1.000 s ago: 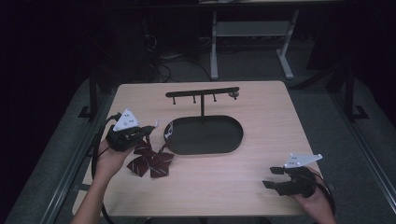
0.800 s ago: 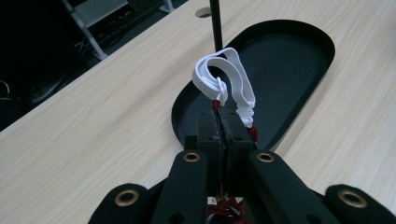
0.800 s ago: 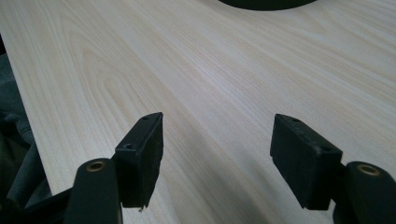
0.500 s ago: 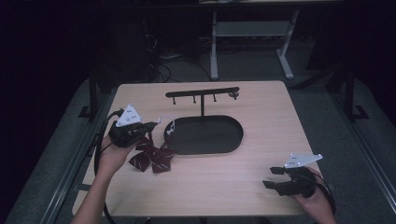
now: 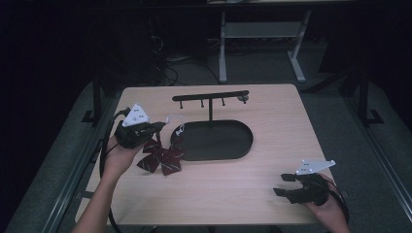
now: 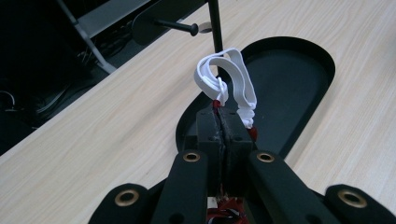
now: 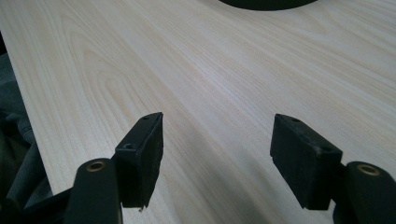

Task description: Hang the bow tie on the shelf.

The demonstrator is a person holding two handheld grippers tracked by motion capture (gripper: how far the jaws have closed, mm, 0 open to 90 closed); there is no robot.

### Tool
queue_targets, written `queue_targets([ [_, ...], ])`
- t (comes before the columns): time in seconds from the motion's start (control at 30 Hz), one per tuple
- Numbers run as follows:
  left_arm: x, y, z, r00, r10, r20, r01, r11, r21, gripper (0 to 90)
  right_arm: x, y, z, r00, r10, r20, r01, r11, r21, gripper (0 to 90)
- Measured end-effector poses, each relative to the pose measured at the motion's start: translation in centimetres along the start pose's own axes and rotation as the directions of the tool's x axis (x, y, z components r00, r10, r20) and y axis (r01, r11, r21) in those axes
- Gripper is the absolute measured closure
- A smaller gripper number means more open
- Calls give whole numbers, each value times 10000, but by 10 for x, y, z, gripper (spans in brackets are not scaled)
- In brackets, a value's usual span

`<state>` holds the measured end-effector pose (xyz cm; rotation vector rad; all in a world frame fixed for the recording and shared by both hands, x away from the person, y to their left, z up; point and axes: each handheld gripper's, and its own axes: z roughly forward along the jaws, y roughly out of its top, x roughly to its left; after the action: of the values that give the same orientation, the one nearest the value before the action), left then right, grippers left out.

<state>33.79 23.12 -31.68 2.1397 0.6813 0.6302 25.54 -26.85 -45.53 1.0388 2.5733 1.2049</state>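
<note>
Since the earlier frame, left gripper [image 5: 154,128] has risen slightly, lifting the dark red plaid fabric bow [image 5: 161,158] by its white elastic strap [image 6: 227,84]; jaws are clamped together on it. Bow hangs beside the black oval tray [image 5: 233,145] of the black hook stand [image 5: 211,96]. Right gripper [image 5: 286,185] rests on the light wooden table [image 5: 272,111], jaws apart.

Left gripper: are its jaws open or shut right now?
Shut. The left gripper has its jaws pressed together on the bow tie, whose white strap loops out above them.
</note>
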Motion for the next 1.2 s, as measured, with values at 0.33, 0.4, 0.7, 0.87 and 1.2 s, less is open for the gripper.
queue_targets([
  [0.33, 2, 10, 3, 10000, 34, 10, -34, 10000, -62, 884, 0, 0, 0, 10000, 6, -12, -6, 10000, 16, 342],
  [0.4, 3, 11, 3, 10000, 81, 13, -81, 10000, -49, 885, 0, 0, 0, 10000, 10, -14, -10, 10000, 15, 342],
  [0.7, 5, 20, 4, 10000, 81, 1, -81, 9999, -134, 884, 0, 0, 0, 10000, 10, -24, -10, 10000, 25, 342],
  [0.87, 8, 26, 8, 10000, 63, 14, -63, 9999, -131, 884, -1, 0, 0, 10000, 29, -35, -29, 10000, 23, 342],
  [1.2, 14, 34, 17, 10000, 30, -59, -30, 10000, -63, 884, -2, -1, 0, 10000, 25, -53, -25, 10000, -2, 342],
])
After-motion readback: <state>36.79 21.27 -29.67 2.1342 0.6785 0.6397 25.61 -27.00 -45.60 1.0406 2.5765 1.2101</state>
